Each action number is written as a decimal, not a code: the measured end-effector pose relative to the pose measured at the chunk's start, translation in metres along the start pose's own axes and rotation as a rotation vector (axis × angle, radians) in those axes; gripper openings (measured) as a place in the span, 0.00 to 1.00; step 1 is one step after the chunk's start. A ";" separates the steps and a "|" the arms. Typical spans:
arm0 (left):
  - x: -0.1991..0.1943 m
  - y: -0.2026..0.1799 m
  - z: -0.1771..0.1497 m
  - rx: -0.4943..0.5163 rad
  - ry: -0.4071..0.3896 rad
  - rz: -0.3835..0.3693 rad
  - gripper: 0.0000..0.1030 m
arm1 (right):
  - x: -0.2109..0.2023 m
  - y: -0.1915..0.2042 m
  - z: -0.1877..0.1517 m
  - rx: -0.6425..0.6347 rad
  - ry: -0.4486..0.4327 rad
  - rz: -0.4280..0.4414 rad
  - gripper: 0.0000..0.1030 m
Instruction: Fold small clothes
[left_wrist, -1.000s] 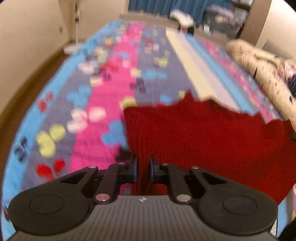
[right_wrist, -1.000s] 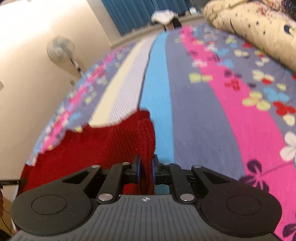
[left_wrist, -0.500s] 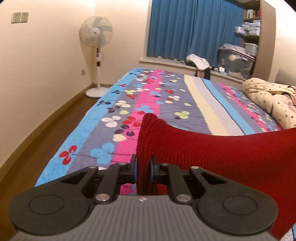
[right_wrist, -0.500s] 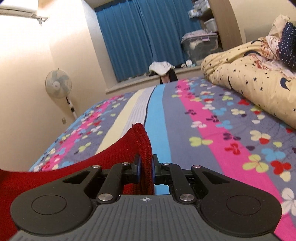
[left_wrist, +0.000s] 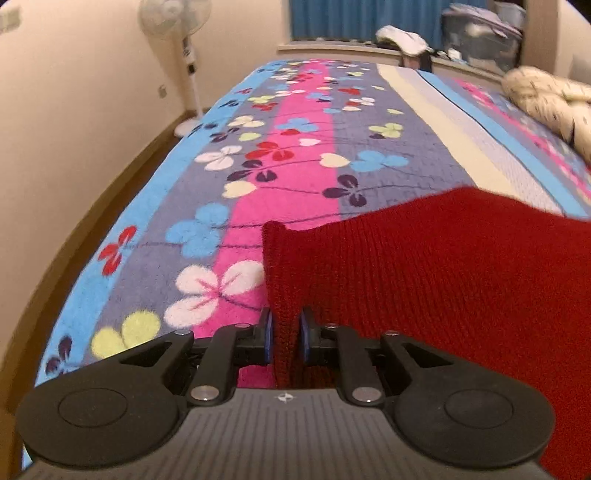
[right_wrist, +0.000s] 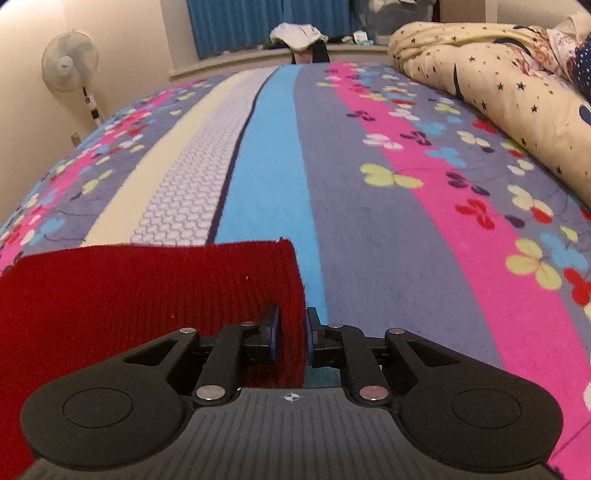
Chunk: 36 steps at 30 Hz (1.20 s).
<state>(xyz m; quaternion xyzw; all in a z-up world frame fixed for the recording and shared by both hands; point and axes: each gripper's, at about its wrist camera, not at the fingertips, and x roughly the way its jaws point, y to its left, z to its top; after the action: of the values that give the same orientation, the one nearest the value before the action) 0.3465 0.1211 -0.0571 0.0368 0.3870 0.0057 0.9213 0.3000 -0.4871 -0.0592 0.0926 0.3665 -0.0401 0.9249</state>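
Observation:
A red knitted garment (left_wrist: 424, 277) lies spread over the flowered bedspread (left_wrist: 295, 110), stretched between both grippers. Its left corner stands up between the jaws of my left gripper (left_wrist: 284, 332), which are opening; thin gaps show beside the blue pads. In the right wrist view the garment (right_wrist: 147, 295) lies flat to the left, and its right edge runs between the jaws of my right gripper (right_wrist: 291, 332), which are opening too and have come off the knit. Both grippers point down at the bed.
A cream star-print duvet (right_wrist: 498, 85) is bunched along the bed's right side. A standing fan (left_wrist: 173, 22) and wooden floor (left_wrist: 92, 206) lie beyond the bed's left edge. White cloth (right_wrist: 298, 33) sits by the window ledge at the far end.
Both grippers came down toward the bed with the red garment, which now lies spread on the bedspread. The jaws of both have parted a little from the knit.

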 end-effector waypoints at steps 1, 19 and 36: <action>-0.001 0.005 0.001 -0.030 0.018 -0.013 0.31 | -0.002 -0.001 -0.001 0.006 -0.002 0.000 0.21; -0.090 0.044 -0.068 -0.276 0.327 -0.234 0.54 | -0.096 -0.045 -0.059 0.137 0.252 0.194 0.60; -0.125 0.055 -0.077 -0.226 0.273 -0.289 0.14 | -0.138 -0.039 -0.075 0.081 0.220 0.185 0.12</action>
<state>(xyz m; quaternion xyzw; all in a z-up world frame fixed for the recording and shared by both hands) 0.2053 0.1761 -0.0180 -0.1239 0.5062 -0.0782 0.8499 0.1436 -0.5093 -0.0237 0.1672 0.4537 0.0409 0.8744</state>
